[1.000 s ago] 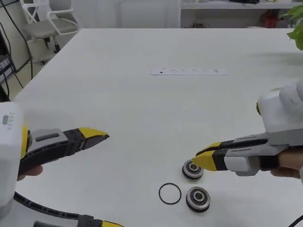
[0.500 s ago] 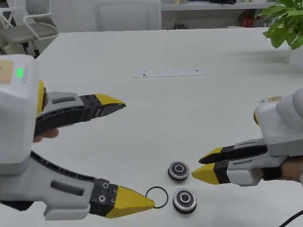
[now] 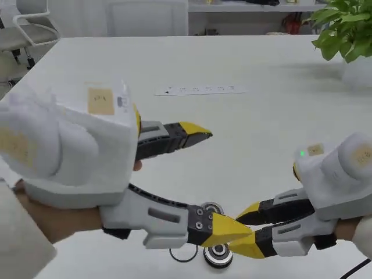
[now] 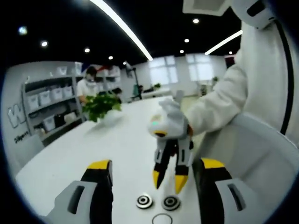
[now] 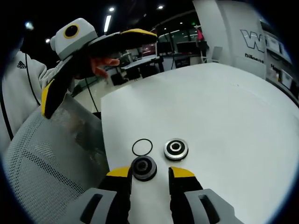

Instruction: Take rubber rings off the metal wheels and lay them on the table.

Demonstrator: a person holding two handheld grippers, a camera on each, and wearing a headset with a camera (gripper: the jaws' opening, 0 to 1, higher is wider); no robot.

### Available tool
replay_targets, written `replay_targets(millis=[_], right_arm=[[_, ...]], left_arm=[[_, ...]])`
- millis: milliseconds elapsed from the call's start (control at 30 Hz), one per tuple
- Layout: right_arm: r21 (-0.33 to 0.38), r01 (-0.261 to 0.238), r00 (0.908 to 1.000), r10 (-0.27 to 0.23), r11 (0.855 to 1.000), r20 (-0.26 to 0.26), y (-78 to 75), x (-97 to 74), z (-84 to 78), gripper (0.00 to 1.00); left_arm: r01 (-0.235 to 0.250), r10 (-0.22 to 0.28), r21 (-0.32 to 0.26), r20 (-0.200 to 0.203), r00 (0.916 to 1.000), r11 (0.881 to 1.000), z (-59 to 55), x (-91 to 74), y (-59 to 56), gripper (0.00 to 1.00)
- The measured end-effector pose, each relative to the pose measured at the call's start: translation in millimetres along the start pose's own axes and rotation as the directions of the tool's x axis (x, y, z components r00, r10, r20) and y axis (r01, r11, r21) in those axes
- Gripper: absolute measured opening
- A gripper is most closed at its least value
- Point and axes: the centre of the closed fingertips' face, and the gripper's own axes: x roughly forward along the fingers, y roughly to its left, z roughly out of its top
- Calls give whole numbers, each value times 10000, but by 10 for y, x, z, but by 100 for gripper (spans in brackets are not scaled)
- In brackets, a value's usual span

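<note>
The right gripper [image 5: 150, 173] was down low on the counter [image 5: 224, 107], jaws a little apart, and the dark wheel [image 5: 144, 168] sat right at their mouth, between the yellow tips. It was not clamped, and whether either tip touched it could not be told. That wheel looked to have its rubber on. Just beyond it lay the bright wheel [image 5: 176, 149], bare-looking at the rim, and beside that the loose ring [image 5: 142, 147], flat on the counter, so one ring appeared done and one to go. The left gripper [image 4: 154, 164] was in close as well, jaws spread wide and holding nothing. In the head view its lower jaw overlapped the right gripper's tips, just above the wheels. And that was the crowding to worry about: two sets of jaws over one small wheel, where a bump between them could knock it aside. The wheel lay flat and free on a smooth top, so an off-centre squeeze would likely shoot it out of the jaws or send it skidding into the bright wheel. A grip on metal instead of rubber would peel nothing. And a ring pulled under stretch could snap free and hop away, or a passing jaw could sweep the loose ring toward the nearby counter edge.
</note>
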Motion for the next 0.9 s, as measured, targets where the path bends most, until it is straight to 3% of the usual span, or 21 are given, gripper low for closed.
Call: replay_targets(millis=[167, 200, 267, 367, 433, 733, 900], right_arm=[[-352, -226, 9986, 209, 9991, -487, 46, 69, -104, 28], [-437, -235, 9977, 207, 9988, -638, 46, 86, -133, 28], [-529, -254, 9967, 212, 9983, -782, 44, 109, -166, 28], [-497, -337, 9958, 293, 9982, -865, 59, 123, -182, 28], [-569, -348, 9958, 298, 9978, -867, 61, 132, -182, 28], [-502, -448, 9948, 400, 9977, -934, 69, 173, -209, 26], [-566, -482, 9942, 424, 9972, -987, 75, 193, -218, 25]], left_arm=[[-167, 164, -134, -267, 9995, 9998, -314, 75, 0, 67], [-69, 60, -308, -304, 9995, 9995, -375, 94, -27, 63], [285, -289, -77, -695, 9972, 9996, -514, 119, -92, 59], [367, -388, -254, -916, 9950, 9990, -638, 160, -124, 55], [537, -538, -45, -1252, 9907, 9985, -741, 179, -163, 53], [870, -874, -111, -2053, 9748, 9961, -1071, 256, -238, 36], [872, -937, -392, -2213, 9707, 9954, -1159, 300, -268, 31]])
